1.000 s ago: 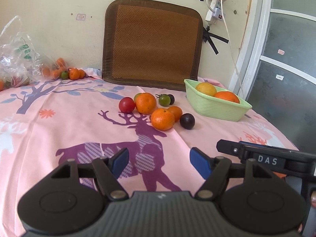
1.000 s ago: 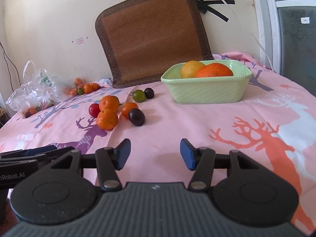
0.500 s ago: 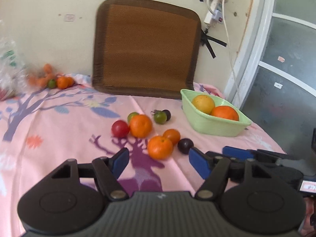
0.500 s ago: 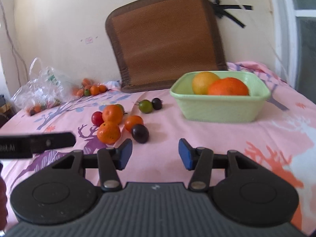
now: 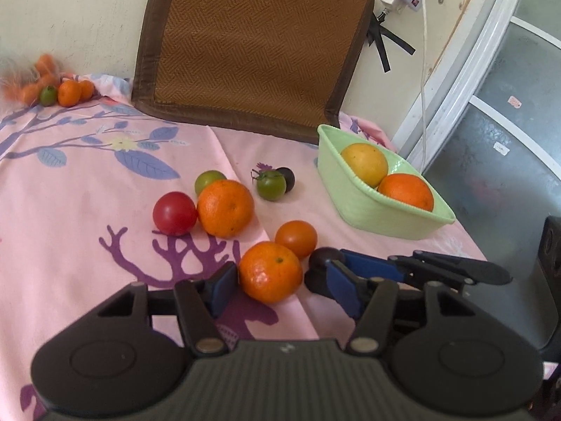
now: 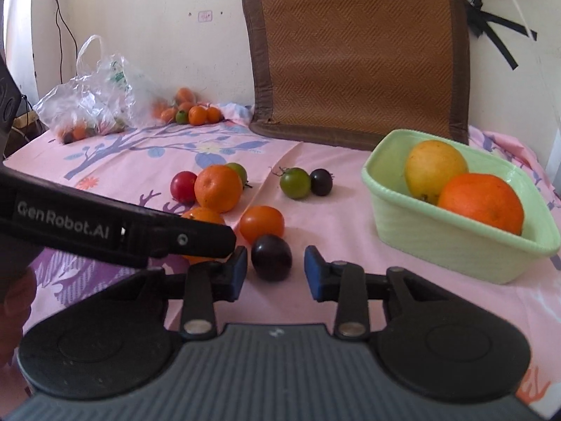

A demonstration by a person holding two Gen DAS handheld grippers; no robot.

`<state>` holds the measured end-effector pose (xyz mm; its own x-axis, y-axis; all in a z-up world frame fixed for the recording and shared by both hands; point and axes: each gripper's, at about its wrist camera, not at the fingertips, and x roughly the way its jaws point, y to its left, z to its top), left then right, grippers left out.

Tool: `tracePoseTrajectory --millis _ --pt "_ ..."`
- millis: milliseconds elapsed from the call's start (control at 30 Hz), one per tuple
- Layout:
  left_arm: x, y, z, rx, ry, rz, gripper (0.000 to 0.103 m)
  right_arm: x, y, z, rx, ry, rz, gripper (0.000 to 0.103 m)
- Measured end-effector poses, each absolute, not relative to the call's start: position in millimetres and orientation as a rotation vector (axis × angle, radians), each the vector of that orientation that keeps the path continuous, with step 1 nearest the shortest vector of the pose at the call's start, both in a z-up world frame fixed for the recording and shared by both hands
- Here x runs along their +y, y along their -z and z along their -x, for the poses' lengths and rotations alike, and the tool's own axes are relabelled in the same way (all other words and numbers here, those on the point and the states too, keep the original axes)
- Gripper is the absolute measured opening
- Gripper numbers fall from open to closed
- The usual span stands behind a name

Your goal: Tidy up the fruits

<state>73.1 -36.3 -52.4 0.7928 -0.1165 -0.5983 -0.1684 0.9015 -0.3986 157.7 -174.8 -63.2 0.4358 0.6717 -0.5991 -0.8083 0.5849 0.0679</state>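
On the pink cloth, an orange mandarin (image 5: 270, 272) lies between the fingers of my left gripper (image 5: 282, 287). Its jaws are closing; the left pad is at the peel and a gap remains on the right. A dark plum (image 6: 271, 256) sits between the fingers of my right gripper (image 6: 276, 273). These jaws are closing too, with small gaps on both sides. The left gripper's finger (image 6: 122, 231) crosses the right wrist view and hides part of the mandarin (image 6: 201, 215). A green basket (image 6: 438, 245) on the right holds a yellow fruit (image 6: 434, 165) and an orange (image 6: 482, 201).
Loose fruit lies just beyond: a red tomato (image 5: 174, 213), a large orange (image 5: 225, 208), a small orange tomato (image 5: 296, 239), a green tomato (image 5: 270, 184). A woven mat (image 5: 252, 42) leans on the wall. A plastic bag (image 6: 94, 105) and small oranges (image 6: 193, 114) sit back left.
Both grippers moved forward into the fruit cluster and their jaws narrowed. The mandarin now lies between the left fingers and the dark plum between the right ones.
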Motion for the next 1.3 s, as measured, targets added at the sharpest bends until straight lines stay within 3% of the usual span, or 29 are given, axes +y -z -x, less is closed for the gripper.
tracePoseTrajectory --millis 133,533,833,1167,1300 --pt "-43.6 52.3 -72.9 0.654 -0.066 0.395 0.040 -177.7 64.8 -153.7 0.610 -0.934 0.242 0.028" --pt "-79.1 37.0 -72.9 0.604 0.065 0.399 0.040 -218.0 59.5 -133.2 0.521 -0.831 0.199 0.028" --pt "-100.6 0.4 -135.8 0.533 0.129 0.331 0.040 -245.1 38.4 -164.3 0.337 -0.641 0.147 0.028" --pt "-83.2 17.6 -189.3 0.603 0.116 0.404 0.040 -230.0 47.0 -187.9 0.298 -0.615 0.192 0.028" --pt "-81.9 16.5 -189.2 0.597 0.106 0.401 0.048 -229.7 46.7 -187.5 0.290 -0.616 0.196 0.029"
